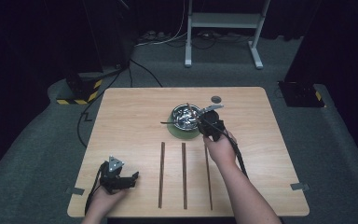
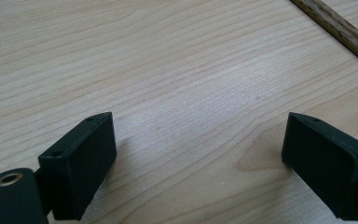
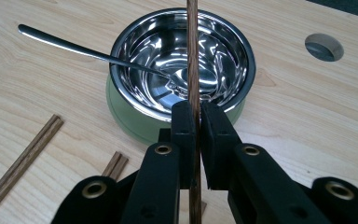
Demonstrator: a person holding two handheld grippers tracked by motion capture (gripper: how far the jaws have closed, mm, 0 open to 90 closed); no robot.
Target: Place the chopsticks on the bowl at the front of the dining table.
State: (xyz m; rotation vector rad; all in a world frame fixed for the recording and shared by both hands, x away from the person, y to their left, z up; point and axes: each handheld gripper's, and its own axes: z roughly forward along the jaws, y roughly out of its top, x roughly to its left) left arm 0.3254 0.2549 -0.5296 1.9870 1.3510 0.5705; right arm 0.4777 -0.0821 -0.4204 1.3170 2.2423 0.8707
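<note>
Black jaws of the right gripper [image 3: 196, 140] are pinched hard on a thin brown chopstick [image 3: 192, 56], which runs up between the pads and stands almost straight out beyond their tips. Just past those tips sits a shiny steel bowl [image 3: 223, 51] on a green base, with a long-handled metal spoon [image 3: 74, 46] resting inside it, its handle leaning over the rim to the left of the fingers. The held chopstick crosses in front of the bowl's hollow. Below and to the left of the fingers lie more chopsticks flat on the wooden table [image 3: 307, 116].

From above, the right gripper [image 1: 210, 125] sits at the bowl's [image 1: 185, 115] near right edge, and three chopsticks [image 1: 183, 175] lie in parallel behind it, toward the person.

Well apart, the left gripper [image 1: 121, 179] rests low near the table's front left corner. Its fingers [image 2: 81, 163] are spread wide with only bare wood between them; one chopstick [image 2: 340, 32] lies far beyond the right finger.
</note>
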